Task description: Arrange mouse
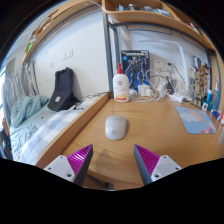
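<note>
A light grey computer mouse (116,127) lies on the wooden desk (150,135), just ahead of my fingers and centred between their lines. My gripper (113,160) is open, its two magenta pads (80,158) spread wide, with nothing between them but bare desk. The mouse is apart from both fingertips. A blue-grey mouse pad (195,120) lies on the desk far to the right of the mouse.
A white bottle with a red label (120,85) stands beyond the mouse near the wall. Cables and small items (160,92) crowd the back right. A bed with a black bag (62,90) runs along the desk's left edge. Shelves hang above.
</note>
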